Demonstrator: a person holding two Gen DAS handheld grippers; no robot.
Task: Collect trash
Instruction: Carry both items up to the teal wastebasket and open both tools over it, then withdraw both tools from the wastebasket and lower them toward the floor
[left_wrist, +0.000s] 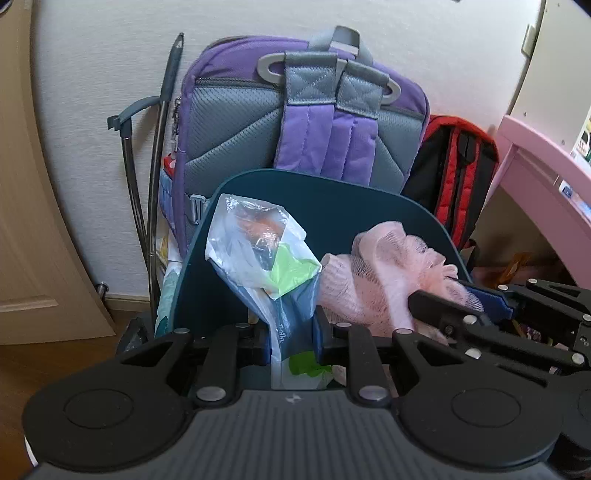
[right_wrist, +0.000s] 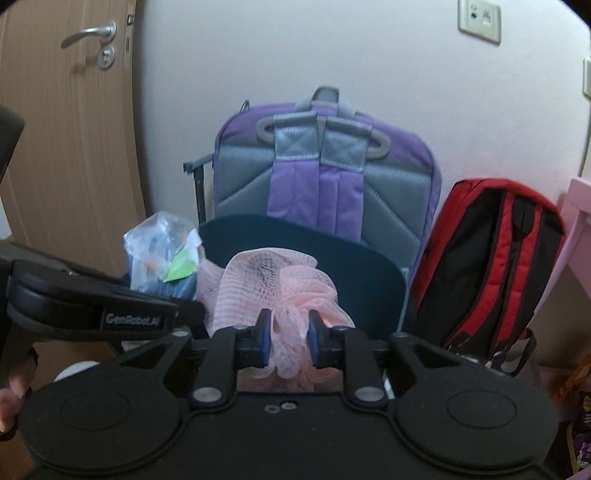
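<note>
While the left gripper (left_wrist: 291, 345) pinches the crinkly plastic bag (left_wrist: 258, 247) at lower centre and the right gripper (right_wrist: 286, 341) pinches the pink mesh sponge (right_wrist: 273, 291) above the dark bin (right_wrist: 332, 251), both look light, soft and squashy, best held by a bunched fold.

White textured wall (right_wrist: 332, 48) fills frame center, wooden door (right_wrist: 66, 147) with metal handle (right_wrist: 88, 32) upper left, wall outlet (right_wrist: 479, 16) upper right, pink furniture (left_wrist: 543, 166) right edge, wood floor (left_wrist: 22, 369) lower left.
</note>
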